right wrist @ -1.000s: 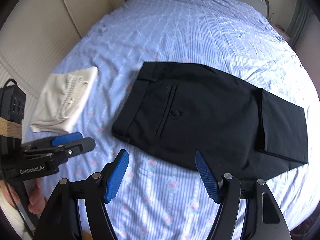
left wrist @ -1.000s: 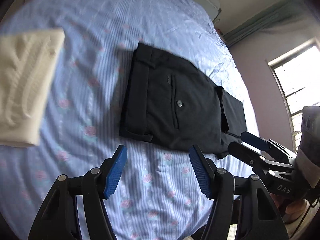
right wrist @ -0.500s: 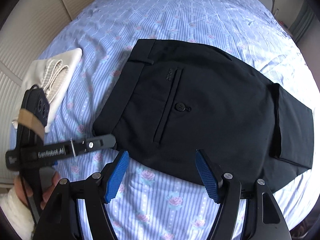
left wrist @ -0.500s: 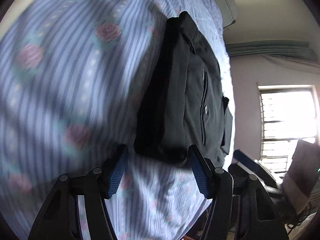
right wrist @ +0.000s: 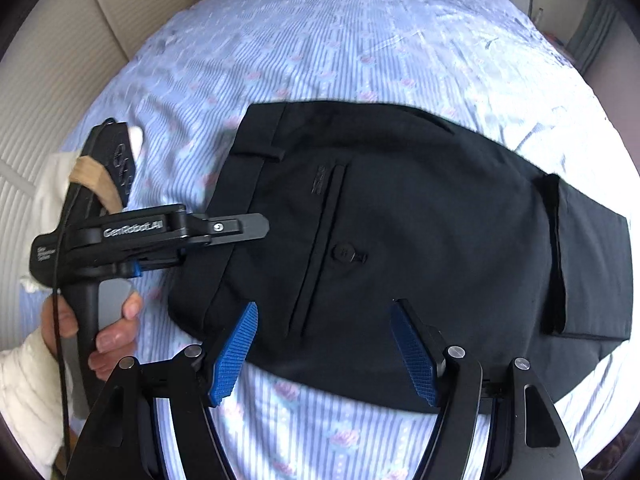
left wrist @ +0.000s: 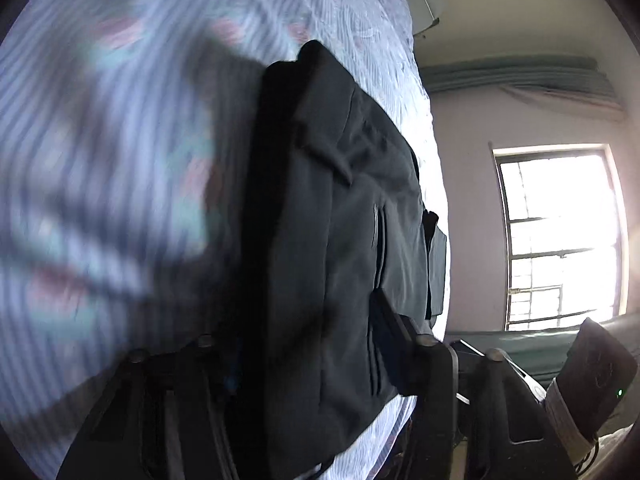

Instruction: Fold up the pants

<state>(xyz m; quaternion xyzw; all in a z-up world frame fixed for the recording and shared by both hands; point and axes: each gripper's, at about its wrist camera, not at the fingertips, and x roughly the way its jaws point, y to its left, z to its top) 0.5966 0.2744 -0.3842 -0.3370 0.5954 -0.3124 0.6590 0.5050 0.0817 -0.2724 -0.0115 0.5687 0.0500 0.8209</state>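
Both grippers over black folded trousers [right wrist: 400,240] lying long-axis sideways on striped blue bedsheet [right wrist: 320,40]; left gripper [right wrist: 224,248] nearer, at waistband end, just been closing around it, grip uncertain. Right gripper [right wrist: 324,356] wide, empty, above near edge.

Bedsheet [left wrist: 100,140] blurred, perhaps motion.

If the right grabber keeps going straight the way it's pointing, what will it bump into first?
Most likely the black pants. The right gripper points steeply down with its blue pads open over the pants' near edge, just above the striped bedsheet. Depth is hard to judge, so it might touch the sheet right beside that edge.
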